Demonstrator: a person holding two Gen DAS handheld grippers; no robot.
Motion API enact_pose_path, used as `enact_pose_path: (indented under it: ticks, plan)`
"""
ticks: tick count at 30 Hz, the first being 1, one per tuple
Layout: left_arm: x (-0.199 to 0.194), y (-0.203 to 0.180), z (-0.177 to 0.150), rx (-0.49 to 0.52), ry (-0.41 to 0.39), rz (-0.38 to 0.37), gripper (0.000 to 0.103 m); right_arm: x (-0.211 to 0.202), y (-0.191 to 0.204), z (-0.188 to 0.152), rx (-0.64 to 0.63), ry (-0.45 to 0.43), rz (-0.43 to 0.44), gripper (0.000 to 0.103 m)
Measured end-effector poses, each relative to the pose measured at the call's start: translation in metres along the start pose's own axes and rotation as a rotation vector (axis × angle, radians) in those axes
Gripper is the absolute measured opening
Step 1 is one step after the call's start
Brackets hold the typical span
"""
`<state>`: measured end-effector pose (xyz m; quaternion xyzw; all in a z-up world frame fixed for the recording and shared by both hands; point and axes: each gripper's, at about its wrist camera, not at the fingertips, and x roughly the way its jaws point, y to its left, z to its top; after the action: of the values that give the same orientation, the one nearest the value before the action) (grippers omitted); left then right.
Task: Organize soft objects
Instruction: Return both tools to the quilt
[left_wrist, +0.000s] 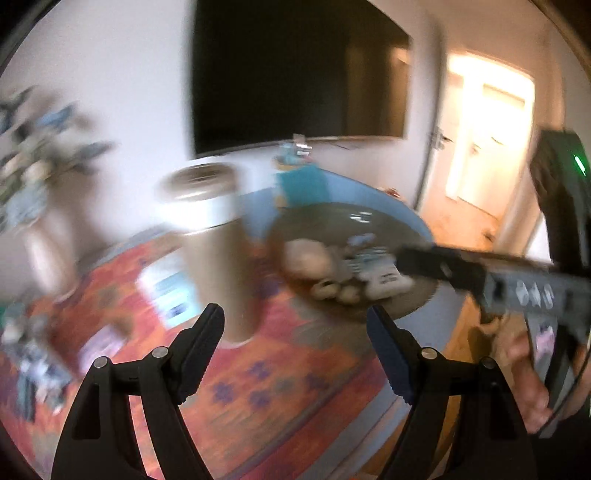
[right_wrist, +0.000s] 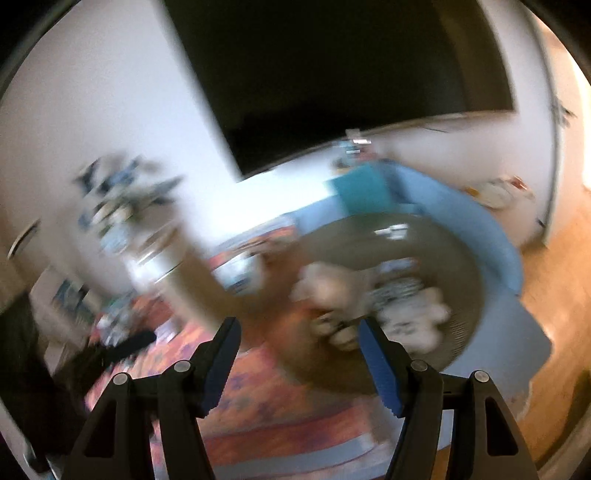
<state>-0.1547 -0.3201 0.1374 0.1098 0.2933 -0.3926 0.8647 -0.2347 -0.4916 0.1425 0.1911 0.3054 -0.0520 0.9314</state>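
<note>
Here, both views are badly smeared, so only the larger shapes read. The left gripper (left_wrist: 295, 321) is held above the orange patterned rug (left_wrist: 280, 384) with its fingers spread wide and nothing between them. The right gripper (right_wrist: 299, 336) is likewise spread and empty.

The soft objects sit in a round grey-brown basket (left_wrist: 369, 221) on the far right part of the rug. A pale plush toy (left_wrist: 310, 258) lies toward the basket's left, and a black-and-white striped soft item (left_wrist: 373, 262) lies just right of it, touching or nearly so; the blur hides which. In the right wrist view the same plush toy (right_wrist: 332, 284) and striped item (right_wrist: 399, 291) lie inside the basket (right_wrist: 461, 258), just beyond the right gripper's fingertips.

From the left wrist view, the right gripper's body (left_wrist: 480, 273) reaches in from the right, over the basket's near right rim, held by the person's hand (left_wrist: 524, 373).

A tall cardboard-coloured cylinder (left_wrist: 214, 251) stands on the rug to the left of the basket. A light blue mat (right_wrist: 495, 266) lies under and behind the basket. A dark television (left_wrist: 295, 74) hangs on the far wall.
</note>
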Motion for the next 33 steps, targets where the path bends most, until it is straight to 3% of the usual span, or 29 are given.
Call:
enact_pose_path:
  ticks: [7, 10, 15, 17, 22, 26, 33]
  plan:
    - [-0.066, 0.083, -0.037, -0.147, -0.025, 0.124, 0.078, 0.020, 0.124, -0.032, -0.231, 0.064, 0.146, 0.067]
    - [-0.093, 0.126, -0.053, -0.209, -0.040, 0.224, 0.078, 0.038, 0.170, -0.042, -0.301, 0.090, 0.179, 0.077]
    - [-0.128, 0.188, -0.077, -0.270, -0.057, 0.409, 0.079, 0.085, 0.243, -0.052, -0.378, 0.139, 0.219, 0.078]
    - [-0.138, 0.212, -0.089, -0.301, -0.057, 0.464, 0.079, 0.109, 0.264, -0.054, -0.371, 0.153, 0.225, 0.084]
    - [-0.134, 0.282, -0.126, -0.387, -0.009, 0.588, 0.079, 0.160, 0.297, -0.061, -0.364, 0.153, 0.203, 0.087]
    - [-0.112, 0.318, -0.147, -0.438, 0.030, 0.601, 0.079, 0.189, 0.308, -0.071, -0.399, 0.096, 0.169, 0.087]
    - [-0.090, 0.332, -0.163, -0.432, 0.023, 0.605, 0.079, 0.216, 0.310, -0.087, -0.418, 0.057, 0.155, 0.087]
